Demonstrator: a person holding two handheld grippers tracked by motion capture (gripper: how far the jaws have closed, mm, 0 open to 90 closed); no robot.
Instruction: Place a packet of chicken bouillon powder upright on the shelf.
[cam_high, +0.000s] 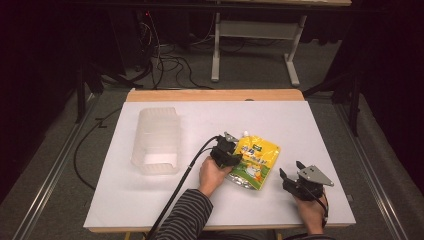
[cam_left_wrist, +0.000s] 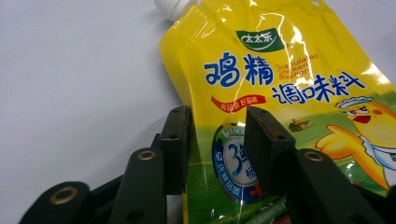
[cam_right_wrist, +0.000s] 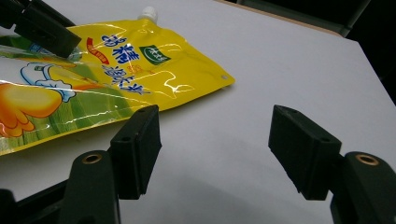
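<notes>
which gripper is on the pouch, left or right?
The left gripper: its jaws straddle the near-left edge of the yellow pouch, not yet closed on it. The right gripper sits open on bare table beside the pouch, holding nothing.

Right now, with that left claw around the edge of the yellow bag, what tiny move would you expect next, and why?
Probably closing the left gripper. Its jaws stand apart on either side of the yellow pouch's edge, one over its face and one beside it on the white table, so nothing is pinched yet. The right gripper is open, off to the side.
</notes>
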